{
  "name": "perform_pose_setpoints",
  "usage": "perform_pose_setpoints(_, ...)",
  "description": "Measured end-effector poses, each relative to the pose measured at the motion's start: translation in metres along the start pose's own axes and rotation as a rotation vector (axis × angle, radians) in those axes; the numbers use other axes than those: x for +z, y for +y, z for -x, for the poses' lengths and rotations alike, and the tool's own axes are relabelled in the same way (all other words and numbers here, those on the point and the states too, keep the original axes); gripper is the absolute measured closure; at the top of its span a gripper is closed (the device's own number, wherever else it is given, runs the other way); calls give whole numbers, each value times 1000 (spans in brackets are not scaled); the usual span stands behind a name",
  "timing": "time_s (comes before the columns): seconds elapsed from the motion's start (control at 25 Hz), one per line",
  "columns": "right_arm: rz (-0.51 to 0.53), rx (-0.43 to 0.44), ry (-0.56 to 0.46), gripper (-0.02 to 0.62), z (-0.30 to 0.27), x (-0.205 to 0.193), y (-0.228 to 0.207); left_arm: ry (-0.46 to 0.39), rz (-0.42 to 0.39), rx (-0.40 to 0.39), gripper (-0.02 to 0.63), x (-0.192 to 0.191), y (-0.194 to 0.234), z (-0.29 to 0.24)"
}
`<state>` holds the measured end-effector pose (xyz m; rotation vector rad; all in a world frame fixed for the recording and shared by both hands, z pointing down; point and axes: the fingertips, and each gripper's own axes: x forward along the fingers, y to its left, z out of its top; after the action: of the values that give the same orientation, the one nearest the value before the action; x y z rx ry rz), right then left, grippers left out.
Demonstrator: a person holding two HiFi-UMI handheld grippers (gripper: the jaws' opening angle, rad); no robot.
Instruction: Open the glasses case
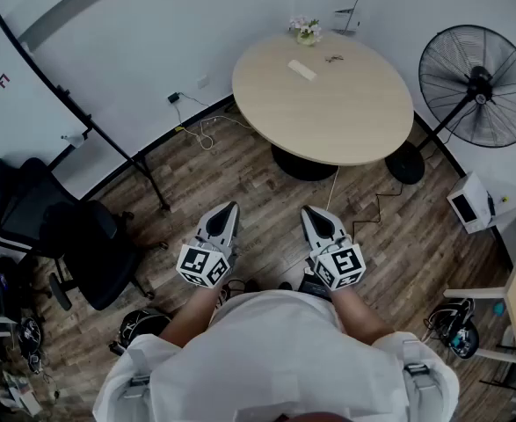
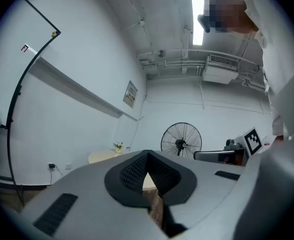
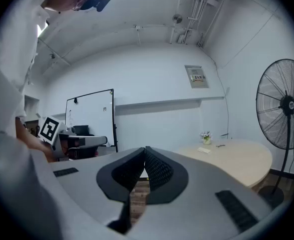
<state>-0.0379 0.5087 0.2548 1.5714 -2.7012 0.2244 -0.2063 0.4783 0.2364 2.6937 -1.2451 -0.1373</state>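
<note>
The glasses case is a small white oblong lying shut on the round beige table across the room; in the right gripper view it is a pale sliver. A pair of glasses lies just beyond it. Both grippers are held close to the person's body, well short of the table and over the wood floor. My left gripper is shut with nothing in it, its tips meeting. My right gripper is likewise shut and empty.
A small flower pot stands at the table's far edge. A pedestal fan stands right of the table. A black office chair and a whiteboard are at the left. Cables trail on the floor by the wall.
</note>
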Motion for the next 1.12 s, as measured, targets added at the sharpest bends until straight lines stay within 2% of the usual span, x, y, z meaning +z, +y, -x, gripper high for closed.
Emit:
perform_pose_setpoints(0.36, -23, 22, -13, 572, 15, -3, 1, 26, 50, 50, 597, -10, 1, 8)
perform_pose_setpoints(0.56, -33, 70, -58, 569, 23, 2, -6, 19, 63, 0, 595, -13, -21, -3)
perform_pose_setpoints(0.92, -58, 112, 4, 569, 18, -27, -31, 76, 46, -13, 595, -31, -39, -14)
perform_pose_setpoints(1.12, -91, 121, 33, 569, 5, -41, -41, 118, 68, 11, 595, -49, -26, -23)
